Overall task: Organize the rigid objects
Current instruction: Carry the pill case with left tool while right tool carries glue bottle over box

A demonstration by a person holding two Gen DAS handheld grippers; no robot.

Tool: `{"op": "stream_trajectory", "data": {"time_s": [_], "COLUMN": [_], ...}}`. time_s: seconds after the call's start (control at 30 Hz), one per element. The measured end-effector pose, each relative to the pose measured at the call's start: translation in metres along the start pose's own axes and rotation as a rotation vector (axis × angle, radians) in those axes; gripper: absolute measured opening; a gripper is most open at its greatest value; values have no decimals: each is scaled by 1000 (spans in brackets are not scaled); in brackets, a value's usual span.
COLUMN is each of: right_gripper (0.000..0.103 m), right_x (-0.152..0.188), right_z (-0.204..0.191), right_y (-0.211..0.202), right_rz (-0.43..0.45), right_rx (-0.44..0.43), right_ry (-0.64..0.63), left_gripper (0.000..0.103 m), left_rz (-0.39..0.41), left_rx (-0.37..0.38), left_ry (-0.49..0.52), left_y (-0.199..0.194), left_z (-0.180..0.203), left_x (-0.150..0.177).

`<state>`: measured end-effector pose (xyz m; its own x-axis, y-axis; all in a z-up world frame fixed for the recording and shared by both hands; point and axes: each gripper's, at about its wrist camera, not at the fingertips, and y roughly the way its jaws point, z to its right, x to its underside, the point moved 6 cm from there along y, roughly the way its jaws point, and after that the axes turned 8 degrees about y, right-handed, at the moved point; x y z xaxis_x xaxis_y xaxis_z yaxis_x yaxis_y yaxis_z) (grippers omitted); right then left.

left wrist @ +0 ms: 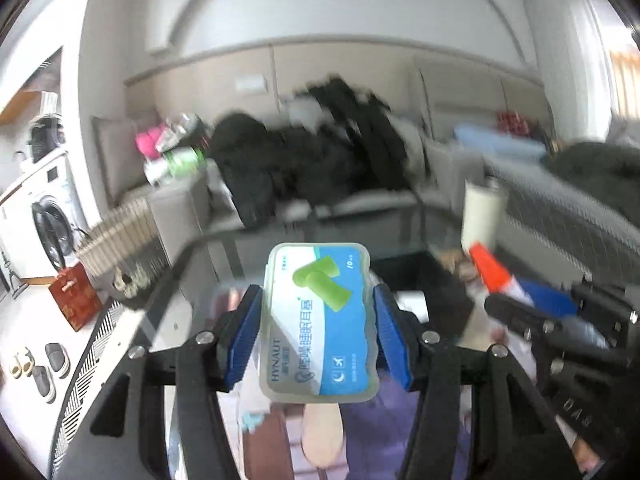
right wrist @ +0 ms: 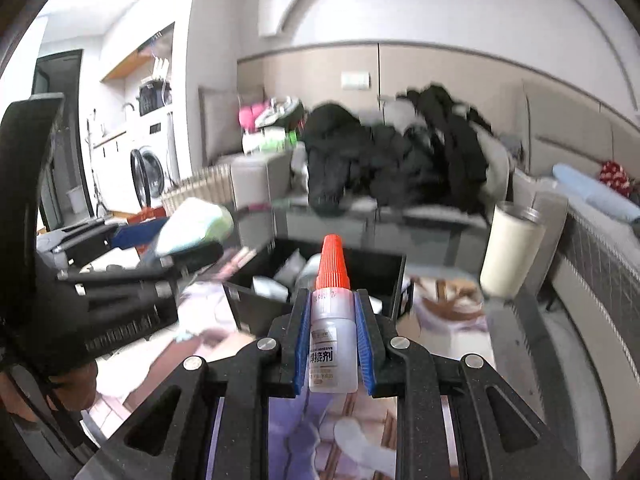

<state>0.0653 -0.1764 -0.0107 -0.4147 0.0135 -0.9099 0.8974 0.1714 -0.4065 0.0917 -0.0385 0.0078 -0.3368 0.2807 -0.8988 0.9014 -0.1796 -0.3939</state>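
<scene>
Gripping one item each, both tongs are loaded and held up off the glass desk (right wrist: 532, 320). The left tongs (left wrist: 318, 332) clamp a flat earplug case (left wrist: 318, 320) across its short width, the blue pads (left wrist: 244, 332) pressing on its two long edges. The case is a thin translucent plastic box with a printed card inside, so it should be very light and fairly stiff, though the lid could flex or pop if squeezed hard. Its smooth rounded rim looks slippery; the present hold near the middle of the long sides seems the safest place, since it keeps the case from pivoting.

The right tongs (right wrist: 334, 340) are closed tight on a small adhesive bottle (right wrist: 332, 344), pads bearing on either side of its cloudy plastic body just below the shoulder, with the ribbed orange cap (right wrist: 332, 264) pointing forward past the fingertips. The bottle is probably light too, with slightly yielding walls; a hold on the body, not the tapered cap, is the sound choice, because the cone would slide out of the pads.

Ahead, on the desk, stands a black bin (right wrist: 394, 280) already holding several pale items, which I take to be the likely destination. A tall cream tumbler (right wrist: 510, 248) stands just to its right and could be knocked in passing.
</scene>
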Motion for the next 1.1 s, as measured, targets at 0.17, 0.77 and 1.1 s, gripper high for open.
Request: {"op": "stream_trajectory", "data": {"time_s": [0.17, 0.77, 1.1], "right_gripper": [21, 21, 21], "right_x": [-12, -36, -67], "right_z": [-6, -7, 10], "right_y": [-10, -16, 13], "right_rz": [102, 175, 189], "right_rx": [7, 5, 58], "right_ry": [-39, -17, 50], "left_gripper": [55, 55, 55], "left_rz": [63, 99, 118], "left_rx": [-13, -11, -34], "left_ry": [-46, -57, -107], "left_y": [-16, -8, 34], "left_z": [-9, -3, -15], "left_x": [-5, -20, -43]}}
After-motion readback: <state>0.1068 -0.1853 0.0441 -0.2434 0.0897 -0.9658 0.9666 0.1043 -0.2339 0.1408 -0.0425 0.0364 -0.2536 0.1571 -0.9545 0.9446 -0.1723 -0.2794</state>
